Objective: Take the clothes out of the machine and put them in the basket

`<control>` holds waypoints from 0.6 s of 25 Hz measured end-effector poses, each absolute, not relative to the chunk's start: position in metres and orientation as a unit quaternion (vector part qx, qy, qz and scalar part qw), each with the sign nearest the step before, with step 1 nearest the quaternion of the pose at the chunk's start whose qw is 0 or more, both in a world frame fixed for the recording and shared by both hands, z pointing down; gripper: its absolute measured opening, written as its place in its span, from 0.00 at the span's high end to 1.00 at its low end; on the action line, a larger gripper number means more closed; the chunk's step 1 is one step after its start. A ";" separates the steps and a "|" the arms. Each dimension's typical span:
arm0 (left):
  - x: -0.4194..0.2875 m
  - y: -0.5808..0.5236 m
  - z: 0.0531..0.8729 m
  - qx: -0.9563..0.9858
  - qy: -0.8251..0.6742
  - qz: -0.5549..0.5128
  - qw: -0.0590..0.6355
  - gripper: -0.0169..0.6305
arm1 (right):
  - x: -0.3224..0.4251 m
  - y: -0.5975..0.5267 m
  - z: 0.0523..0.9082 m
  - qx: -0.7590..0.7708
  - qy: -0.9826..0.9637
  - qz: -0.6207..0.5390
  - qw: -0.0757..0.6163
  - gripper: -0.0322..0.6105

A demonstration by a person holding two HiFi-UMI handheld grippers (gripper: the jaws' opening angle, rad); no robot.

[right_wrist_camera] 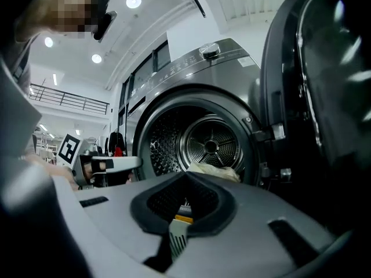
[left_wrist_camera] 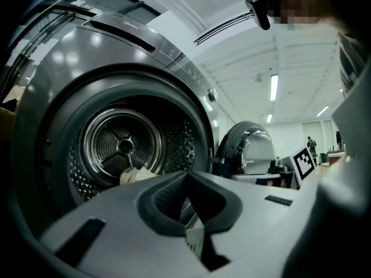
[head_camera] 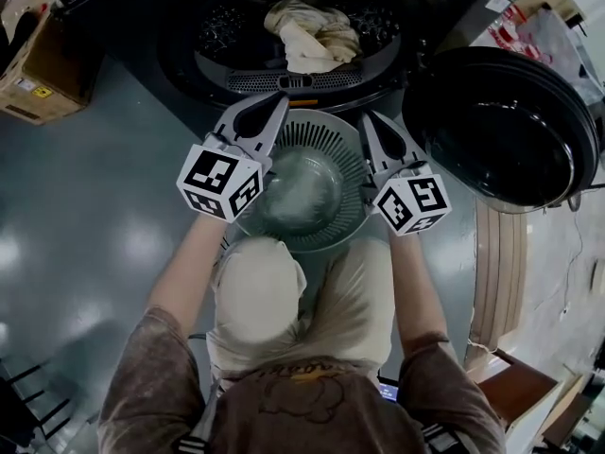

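A bundle of cream clothes [head_camera: 310, 31] lies in the drum of the open front-loading machine [head_camera: 236, 83]. It also shows in the left gripper view as clothes [left_wrist_camera: 134, 175] and in the right gripper view as clothes [right_wrist_camera: 211, 171]. A round grey slatted basket [head_camera: 326, 140] hangs in front of the opening, with no clothes in it. My left gripper [head_camera: 272, 112] is shut on its left rim, and a slatted piece of basket [left_wrist_camera: 194, 239] sits between the jaws. My right gripper [head_camera: 371, 129] is shut on the right rim, basket slats [right_wrist_camera: 177, 236] caught in it.
The machine's round door [head_camera: 506, 126] stands swung open at the right, close to my right gripper. A cardboard box [head_camera: 43, 64] sits on the grey floor at the far left. The person's knees are right under the basket. Wooden boards lie at the right.
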State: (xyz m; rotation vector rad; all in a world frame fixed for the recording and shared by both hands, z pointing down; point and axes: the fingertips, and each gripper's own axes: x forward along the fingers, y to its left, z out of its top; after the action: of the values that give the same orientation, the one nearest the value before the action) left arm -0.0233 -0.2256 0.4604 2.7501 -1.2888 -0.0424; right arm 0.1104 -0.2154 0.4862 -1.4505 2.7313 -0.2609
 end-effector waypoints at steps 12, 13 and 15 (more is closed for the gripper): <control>-0.025 -0.218 0.457 0.896 -0.442 -0.010 0.038 0.75 | 0.110 -0.200 0.484 -0.463 0.883 -0.078 0.017 0.95; -0.025 -0.219 0.457 0.897 -0.441 -0.008 0.039 0.73 | 0.110 -0.200 0.483 -0.463 0.883 -0.078 0.017 0.95; -0.023 -0.222 0.460 0.897 -0.441 0.001 0.041 0.67 | 0.110 -0.201 0.484 -0.463 0.882 -0.079 0.018 0.95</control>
State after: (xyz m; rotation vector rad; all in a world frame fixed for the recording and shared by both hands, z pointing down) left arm -0.0232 -0.2216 0.4599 2.7449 -1.3501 0.0018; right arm 0.1100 -0.2006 0.4837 -1.4397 2.7416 -0.2443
